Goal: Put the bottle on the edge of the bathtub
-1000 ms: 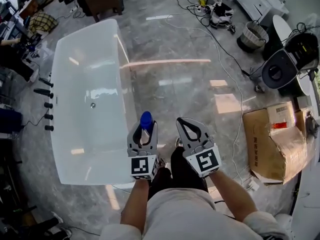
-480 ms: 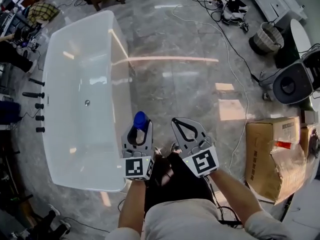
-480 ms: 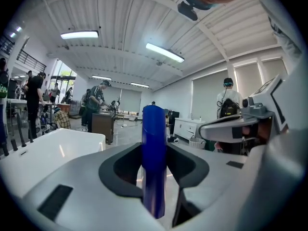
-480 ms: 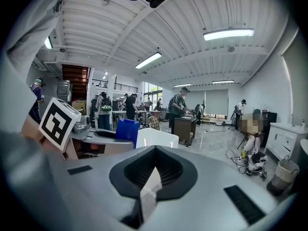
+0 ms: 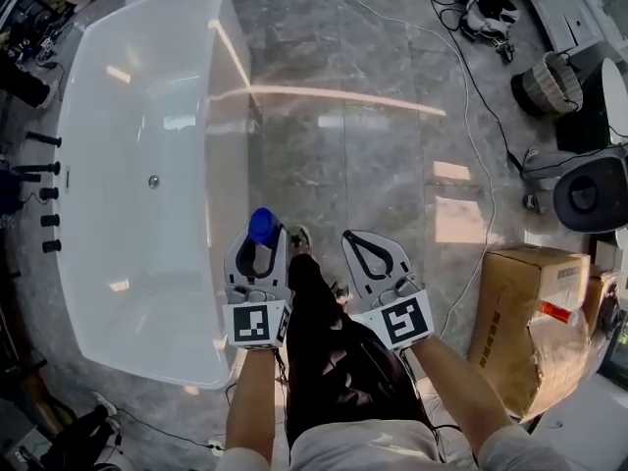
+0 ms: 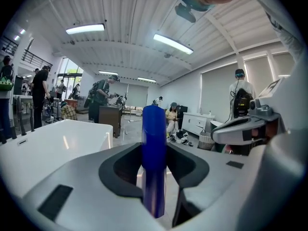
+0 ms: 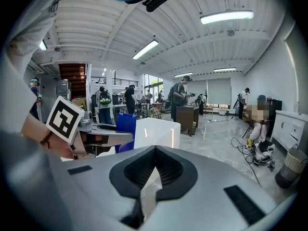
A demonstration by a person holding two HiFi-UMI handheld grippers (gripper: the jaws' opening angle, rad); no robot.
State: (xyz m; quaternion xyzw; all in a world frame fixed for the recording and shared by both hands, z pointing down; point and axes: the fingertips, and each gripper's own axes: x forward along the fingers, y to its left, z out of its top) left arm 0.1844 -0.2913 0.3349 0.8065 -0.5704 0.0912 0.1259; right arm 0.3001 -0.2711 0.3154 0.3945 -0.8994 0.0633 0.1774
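Observation:
A blue bottle (image 5: 261, 226) stands upright between the jaws of my left gripper (image 5: 257, 247), which is shut on it. In the left gripper view the bottle (image 6: 154, 153) fills the gap between the grey jaws. The gripper hangs over the floor just right of the white bathtub's near right rim (image 5: 222, 116). The tub (image 6: 53, 138) lies ahead to the left, and its end (image 7: 156, 129) shows in the right gripper view. My right gripper (image 5: 351, 237) is beside the left one, shut with nothing in it, its tips meeting (image 7: 155, 149). It sees the bottle (image 7: 126, 129) to its left.
Black tap fittings (image 5: 44, 219) line the tub's far left side. A cardboard box (image 5: 530, 312) sits on the grey stone floor at the right. Cables (image 5: 471, 77), a woven basket (image 5: 549, 81) and a dark round unit (image 5: 589, 194) lie beyond. Several people stand in the background.
The person has stepped forward along the tub, so the tub and floor slide down and left in view. Both grippers keep their pose and the bottle stays gripped.

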